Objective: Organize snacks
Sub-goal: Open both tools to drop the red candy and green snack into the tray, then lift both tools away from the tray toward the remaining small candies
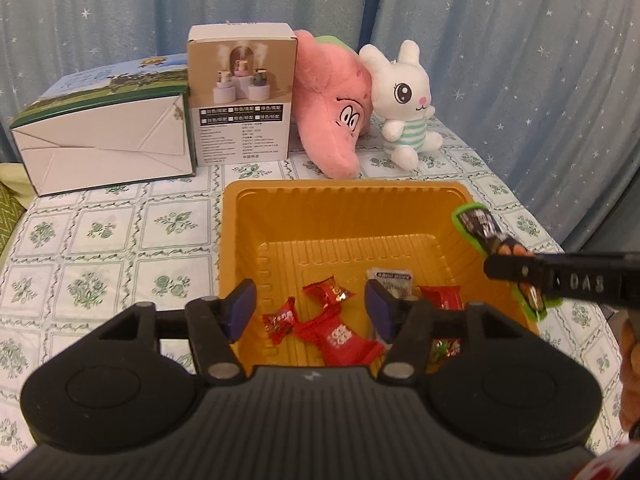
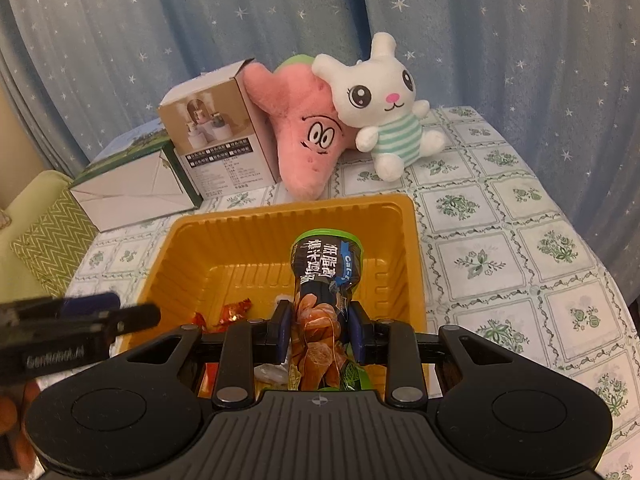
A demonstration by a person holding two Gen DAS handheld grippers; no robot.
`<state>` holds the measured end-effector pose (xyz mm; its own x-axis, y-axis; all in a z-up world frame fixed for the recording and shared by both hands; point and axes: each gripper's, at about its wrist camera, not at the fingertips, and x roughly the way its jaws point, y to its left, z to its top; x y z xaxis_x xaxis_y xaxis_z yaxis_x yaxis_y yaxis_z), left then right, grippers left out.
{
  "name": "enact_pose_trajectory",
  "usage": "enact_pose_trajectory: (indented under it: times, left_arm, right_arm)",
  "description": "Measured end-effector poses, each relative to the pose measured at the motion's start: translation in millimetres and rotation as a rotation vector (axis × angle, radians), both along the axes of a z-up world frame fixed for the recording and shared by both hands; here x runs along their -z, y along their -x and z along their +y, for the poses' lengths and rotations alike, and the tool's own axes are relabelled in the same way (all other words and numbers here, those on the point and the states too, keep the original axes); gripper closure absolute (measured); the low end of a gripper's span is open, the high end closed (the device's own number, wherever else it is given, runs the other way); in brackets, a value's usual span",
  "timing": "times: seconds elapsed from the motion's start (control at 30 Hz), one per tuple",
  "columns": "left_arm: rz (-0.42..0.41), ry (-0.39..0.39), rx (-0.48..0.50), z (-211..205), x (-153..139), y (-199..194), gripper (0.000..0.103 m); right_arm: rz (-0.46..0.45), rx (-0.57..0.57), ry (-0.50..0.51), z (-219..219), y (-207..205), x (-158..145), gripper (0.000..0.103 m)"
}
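An orange plastic tray sits on the table and holds several red wrapped candies and a small white sachet. My left gripper is open and empty, low over the tray's near edge. My right gripper is shut on a black and green snack packet and holds it above the tray. In the left wrist view that packet hangs over the tray's right rim, held by the right gripper. The left gripper's finger shows at left in the right wrist view.
Behind the tray stand a white and green carton, a humidifier box, a pink plush and a white rabbit plush. The table has a floral tablecloth. A blue star curtain hangs behind.
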<state>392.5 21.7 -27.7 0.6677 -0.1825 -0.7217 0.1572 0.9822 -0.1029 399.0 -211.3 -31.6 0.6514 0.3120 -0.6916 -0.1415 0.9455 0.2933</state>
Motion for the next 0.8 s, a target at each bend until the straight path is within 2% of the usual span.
enact_pose_trajectory:
  times: [0.03,0.13,0.27,0.33,0.37,0.4,0.43,0.6,0.8]
  left_arm:
    - [-0.003,0.002,-0.006,1,0,3,0.038]
    - [-0.004,0.006,-0.011,3,-1,13,0.036]
    - [-0.013,-0.012,-0.016,4,-1,29,0.029]
    - [-0.023,-0.016,-0.026,5,-2,39,0.025]
    - [-0.026,-0.016,-0.029,5,-2,44,0.025]
    - [-0.03,-0.015,-0.032,6,-2,49,0.024]
    - [-0.034,-0.013,-0.039,6,-3,55,0.023]
    - [-0.051,-0.015,-0.058,4,-4,92,0.023]
    - [-0.056,-0.002,-0.084,-1,-9,141,0.023]
  right_arm:
    - [-0.005,0.0,-0.006,1,0,-1,0.073]
    - [-0.024,-0.004,-0.022,4,-3,-4,0.073]
    - [-0.019,-0.001,-0.096,0,-5,-6,0.073]
    - [-0.03,0.007,-0.077,-1,0,-9,0.067]
    - [-0.036,0.011,-0.072,-3,4,-10,0.056]
    - [-0.04,0.012,-0.078,-5,9,-12,0.05]
    - [-0.04,0.015,-0.086,-8,14,-13,0.049]
    - [-0.031,0.032,-0.071,-20,52,-16,0.048]
    - [-0.011,0.075,-0.072,-37,117,-16,0.048]
